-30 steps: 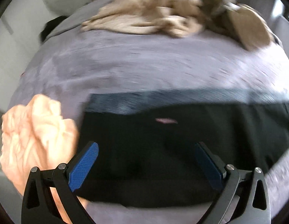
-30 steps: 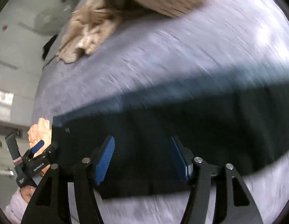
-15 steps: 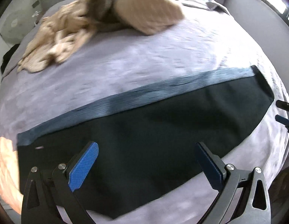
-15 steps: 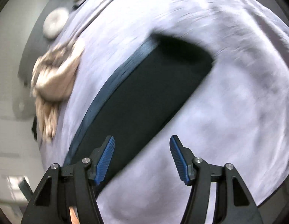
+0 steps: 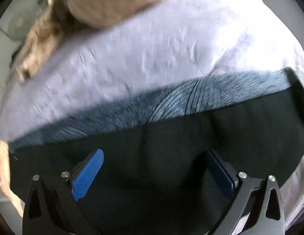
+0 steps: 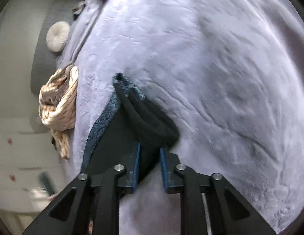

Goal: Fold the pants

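Note:
The black pants (image 5: 171, 152) lie flat in a long strip on the lavender bedspread (image 5: 152, 49), with a blue-grey patterned band (image 5: 191, 101) along their far edge. My left gripper (image 5: 154, 156) is open and empty, its blue-padded fingers low over the middle of the pants. In the right wrist view, my right gripper (image 6: 150, 154) is shut on the near corner of the pants' end (image 6: 148, 117), which bunches up between the pads.
A heap of beige clothes (image 5: 89, 11) lies at the far side of the bed; it also shows in the right wrist view (image 6: 57, 101). A peach garment (image 5: 3, 168) lies at the left end of the pants. A round cushion (image 6: 57, 36) sits by the grey headboard.
My right gripper moved to the end of the pants and shut on it, lifting the cloth. My left gripper swung right and came down closer over the pants, still open.

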The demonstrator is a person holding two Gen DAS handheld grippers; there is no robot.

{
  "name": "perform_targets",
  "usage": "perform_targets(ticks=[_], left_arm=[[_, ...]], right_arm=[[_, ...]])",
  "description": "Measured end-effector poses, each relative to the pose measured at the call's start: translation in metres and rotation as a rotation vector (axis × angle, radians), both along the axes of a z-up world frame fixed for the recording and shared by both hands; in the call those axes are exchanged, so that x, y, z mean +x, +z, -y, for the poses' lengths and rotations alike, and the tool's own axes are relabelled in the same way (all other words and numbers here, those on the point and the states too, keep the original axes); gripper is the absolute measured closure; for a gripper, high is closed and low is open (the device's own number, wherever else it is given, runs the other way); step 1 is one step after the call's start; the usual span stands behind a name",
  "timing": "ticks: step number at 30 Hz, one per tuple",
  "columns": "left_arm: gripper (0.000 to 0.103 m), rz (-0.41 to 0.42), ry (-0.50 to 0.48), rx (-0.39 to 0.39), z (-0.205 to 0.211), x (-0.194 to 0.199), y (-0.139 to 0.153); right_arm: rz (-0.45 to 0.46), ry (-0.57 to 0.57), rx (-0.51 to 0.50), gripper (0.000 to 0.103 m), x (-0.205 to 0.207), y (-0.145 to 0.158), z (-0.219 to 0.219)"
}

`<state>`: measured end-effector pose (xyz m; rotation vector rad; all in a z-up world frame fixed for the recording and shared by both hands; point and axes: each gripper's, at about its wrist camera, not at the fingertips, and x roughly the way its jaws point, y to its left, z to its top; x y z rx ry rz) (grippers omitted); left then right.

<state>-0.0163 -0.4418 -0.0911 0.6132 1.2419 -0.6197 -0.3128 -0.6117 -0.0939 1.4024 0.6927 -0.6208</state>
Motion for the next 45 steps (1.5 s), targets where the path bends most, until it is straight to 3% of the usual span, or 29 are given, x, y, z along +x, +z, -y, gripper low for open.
perform_targets(ticks=[1, 2, 7, 11, 12, 13, 16, 17, 19, 21, 23, 25, 30, 34, 38, 40, 42, 43, 45], left_arm=[[0.0, -0.016, 0.025, -0.013, -0.002, 0.003, -0.002], [0.0, -0.025, 0.038, -0.02, -0.004, 0.004, -0.003], [0.0, 0.008, -0.001, -0.016, -0.003, 0.001, -0.002], [0.0, 0.004, -0.004, -0.009, 0.0, 0.001, -0.006], [0.0, 0.0, -0.001, -0.001, 0.001, 0.001, -0.004], [0.0, -0.004, 0.007, 0.011, 0.002, 0.002, 0.003], [0.0, 0.052, 0.004, -0.085, 0.004, 0.003, 0.035], [0.0, 0.094, 0.005, -0.116, 0.007, 0.005, 0.045], [0.0, 0.114, 0.017, -0.103, 0.018, 0.014, 0.037], [0.0, 0.065, 0.031, -0.019, 0.03, 0.026, 0.002], [0.0, 0.044, 0.054, -0.016, 0.034, 0.032, -0.019], [0.0, 0.055, 0.047, -0.028, 0.032, 0.031, -0.011], [0.0, 0.063, -0.027, -0.047, 0.009, 0.018, 0.023], [0.0, 0.025, -0.044, -0.114, -0.008, 0.002, 0.045], [0.015, 0.046, -0.05, -0.138, -0.003, -0.026, 0.046], [0.015, 0.062, -0.027, -0.154, -0.003, -0.025, 0.034], [0.013, 0.023, -0.025, -0.07, 0.001, -0.021, -0.009], [0.011, 0.023, -0.009, -0.082, -0.004, -0.018, -0.017], [0.011, 0.026, 0.006, -0.083, -0.003, -0.018, -0.011]], right_arm=[[0.015, -0.006, 0.022, 0.05, -0.004, -0.004, -0.002], [0.048, -0.002, 0.032, 0.046, -0.008, -0.006, -0.007], [0.144, 0.055, 0.023, 0.045, 0.012, -0.023, -0.016], [0.218, -0.039, 0.058, 0.045, 0.031, -0.044, -0.005], [0.216, -0.043, 0.078, 0.057, 0.036, -0.047, -0.002], [0.199, -0.038, 0.092, 0.086, 0.04, -0.046, 0.001], [0.258, -0.011, 0.042, 0.089, 0.037, -0.017, 0.003], [0.248, 0.033, -0.009, 0.089, 0.036, -0.003, 0.0], [0.219, 0.081, -0.051, 0.089, 0.035, 0.004, -0.006], [0.175, 0.08, -0.034, 0.089, 0.033, -0.011, -0.007], [0.154, 0.043, 0.022, 0.088, 0.033, -0.036, -0.004], [0.158, 0.02, 0.043, 0.085, 0.033, -0.048, -0.003], [0.165, 0.041, 0.041, 0.081, 0.035, -0.044, -0.003], [0.185, 0.085, 0.016, 0.075, 0.043, -0.035, -0.007], [0.173, 0.116, 0.01, 0.071, 0.054, -0.037, -0.005], [0.176, 0.105, 0.022, 0.071, 0.056, -0.043, -0.004], [0.171, 0.09, 0.029, 0.074, 0.052, -0.048, -0.004], [0.164, 0.08, 0.036, 0.075, 0.052, -0.05, -0.004], [0.147, 0.073, 0.043, 0.075, 0.051, -0.051, -0.004]])
